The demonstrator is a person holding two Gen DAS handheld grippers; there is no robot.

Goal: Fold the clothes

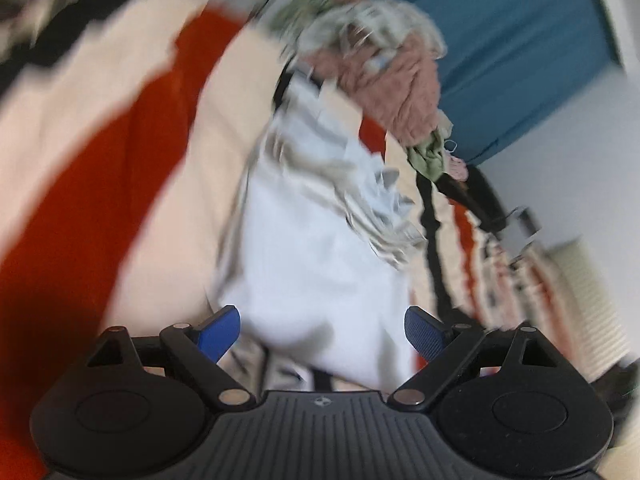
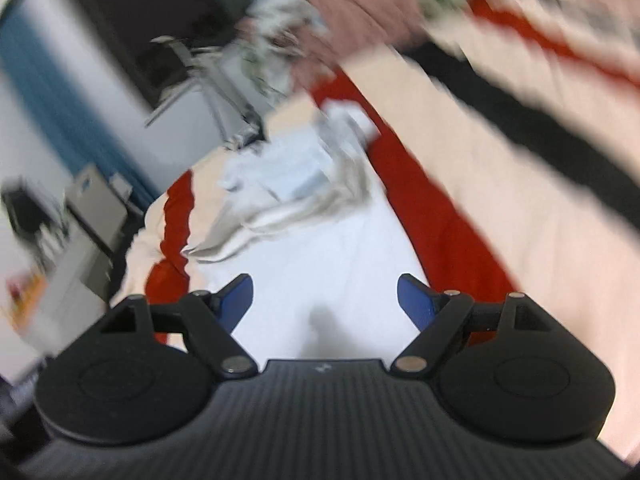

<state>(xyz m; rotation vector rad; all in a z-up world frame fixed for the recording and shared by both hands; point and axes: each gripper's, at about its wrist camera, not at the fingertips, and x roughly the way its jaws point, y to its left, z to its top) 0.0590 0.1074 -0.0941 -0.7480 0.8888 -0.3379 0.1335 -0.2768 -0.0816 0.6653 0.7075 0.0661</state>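
- While both views are smeared by motion, the layout reads well enough: a white garment (image 1: 320, 280) lies on a bed cover (image 1: 132, 160) striped in cream, red and black, which carries everything here.
- The left gripper (image 1: 322, 332) has its blue jaws spread wide, released, with the near hem of the white cloth showing between them; no pad presses on fabric, so nothing is held.
- The right gripper (image 2: 324, 300) is likewise released, jaws apart over the flat near part of the same white garment (image 2: 320, 248); whether it touches the cloth I cannot tell.
- The far part of the garment is bunched and rumpled toward the far edge of the cover, probably because it has not been smoothed out yet.
- A heap of other clothes (image 1: 384, 80), pink, green and patterned, sits beyond it near the cover's far edge, likely waiting its turn.
- Both claws pointing down at the near hem, side by side, suggests a two-handed pinch to straighten or fold; that is my reading only.
- The blur makes seams and sleeves impossible to pick out.
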